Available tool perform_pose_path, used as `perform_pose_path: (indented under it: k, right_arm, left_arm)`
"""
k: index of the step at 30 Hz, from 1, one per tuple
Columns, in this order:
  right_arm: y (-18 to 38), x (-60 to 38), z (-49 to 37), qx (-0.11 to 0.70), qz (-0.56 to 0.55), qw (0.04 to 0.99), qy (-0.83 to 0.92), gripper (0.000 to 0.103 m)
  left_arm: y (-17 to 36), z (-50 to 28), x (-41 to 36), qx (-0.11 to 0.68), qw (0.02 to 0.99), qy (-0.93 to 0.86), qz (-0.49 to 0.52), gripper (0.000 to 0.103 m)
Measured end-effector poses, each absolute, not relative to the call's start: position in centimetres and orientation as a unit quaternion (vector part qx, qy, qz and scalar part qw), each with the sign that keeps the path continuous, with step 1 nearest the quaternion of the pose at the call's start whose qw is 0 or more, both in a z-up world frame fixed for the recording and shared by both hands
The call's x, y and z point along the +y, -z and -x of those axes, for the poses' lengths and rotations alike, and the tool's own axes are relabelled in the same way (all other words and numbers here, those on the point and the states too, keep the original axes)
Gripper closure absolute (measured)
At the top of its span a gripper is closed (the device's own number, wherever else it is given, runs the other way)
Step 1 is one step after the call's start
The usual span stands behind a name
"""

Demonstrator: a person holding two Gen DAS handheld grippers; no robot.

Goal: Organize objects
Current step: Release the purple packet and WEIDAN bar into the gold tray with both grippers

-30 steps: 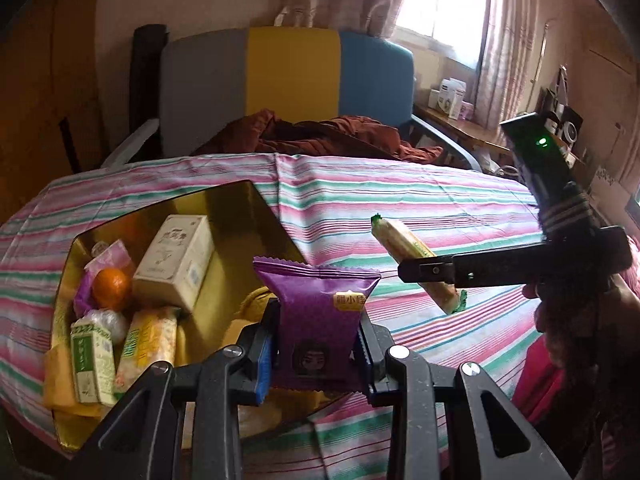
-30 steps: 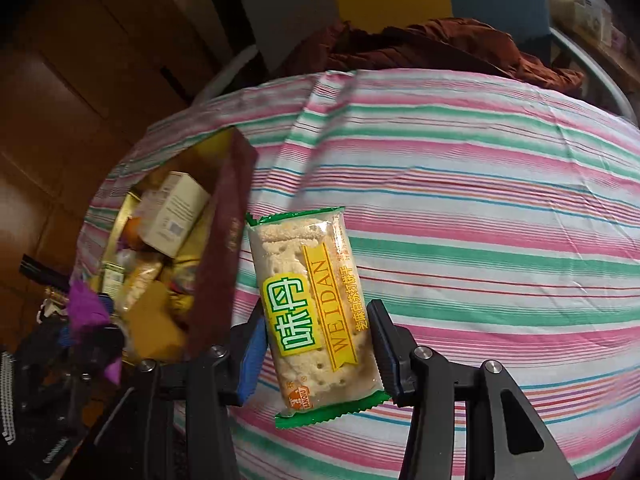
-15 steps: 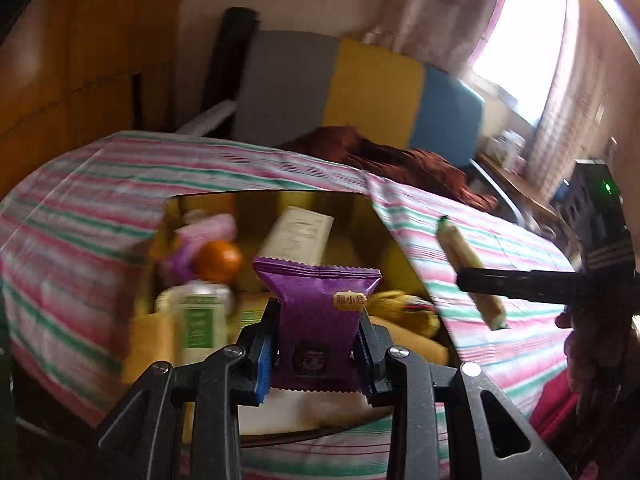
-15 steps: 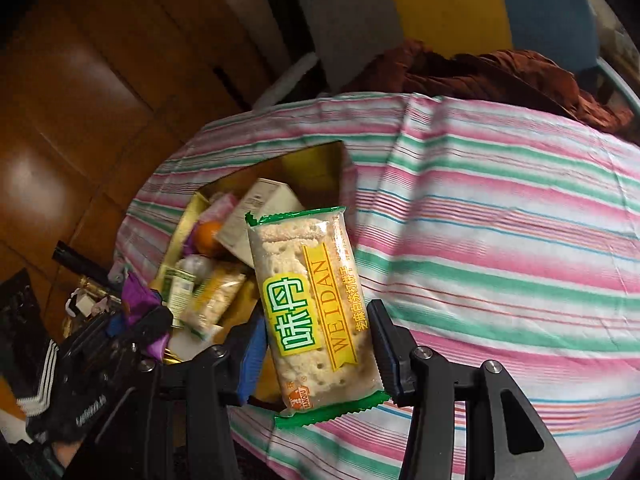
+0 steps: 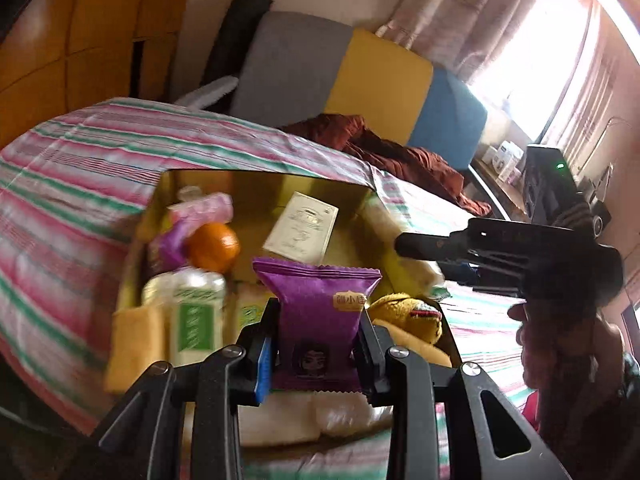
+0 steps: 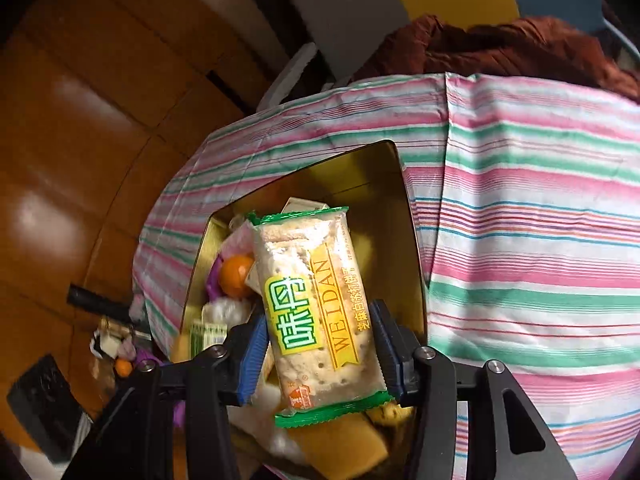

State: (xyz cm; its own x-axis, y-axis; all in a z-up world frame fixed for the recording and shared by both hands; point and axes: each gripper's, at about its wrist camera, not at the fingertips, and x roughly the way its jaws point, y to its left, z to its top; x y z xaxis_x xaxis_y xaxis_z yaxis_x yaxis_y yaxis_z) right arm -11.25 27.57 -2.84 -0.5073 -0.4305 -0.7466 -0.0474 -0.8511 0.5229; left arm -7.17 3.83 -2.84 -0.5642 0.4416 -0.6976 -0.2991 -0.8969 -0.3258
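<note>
**Inspector:** Status of the held items?

**Assistant:** The left claw (image 5: pixel 316 344) is pinching a purple snack packet (image 5: pixel 318 320) upright, low centre of the left wrist view, above the near edge of the gold box (image 5: pixel 256 184). The right claw (image 6: pixel 320 352) is pinching a cracker packet (image 6: pixel 316 308), green-trimmed and marked WEIDAN, lengthwise between its fingers, centre of the right wrist view, over the open box (image 6: pixel 372 176).

**Inspector:** Contents of the box?

**Assistant:** An orange (image 5: pixel 214 246) toward the left, touching a pink-and-purple wrapper (image 5: pixel 192 220) behind it. A cream carton (image 5: pixel 302 228) leans at the back wall. A green-labelled packet (image 5: pixel 196 320) stands at the near left, a yellow block (image 5: pixel 134 344) beside it. A yellow plush item (image 5: pixel 408 316) lies right of the purple packet. Several pale items at the near edge are too blurred to identify.

**Inspector:** Surface?

**Assistant:** The box sits on a desk under a striped cloth (image 6: pixel 540 240) in pink, green and white, with a crease running down from its upper edge.

**Inspector:** Room?

**Assistant:** A chair (image 5: pixel 360 80) with grey, yellow and blue panels stands behind the desk, with a rust-brown fabric (image 5: pixel 400 152) heaped on its seat. Curtains (image 5: pixel 460 32) and a bright window occupy the upper right of the left wrist view; wood panelling (image 6: pixel 80 120) fills the left of the right wrist view.
</note>
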Motion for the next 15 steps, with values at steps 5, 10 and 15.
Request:
perform_pose_path:
  k: [5, 10, 15]
  right_arm:
    - [3.2, 27.7, 11.1, -0.275, -0.475, 0.124, 0.827, 0.034]
    - [2.7, 27.6, 9.8, -0.247, -0.471, 0.115, 0.839, 0.034]
    - [2.1, 27.7, 8.2, -0.210, -0.460, 0.092, 0.858, 0.023]
  left_arm:
    - [4.9, 9.1, 6.2, -0.075, 0.216, -0.866, 0.444, 0.070]
    - [6.7, 10.1, 7.3, -0.066, 0.212, -0.853, 0.471, 0.070]
    - [6.9, 11.4, 9.1, -0.038, 0.210, -0.856, 0.471, 0.070]
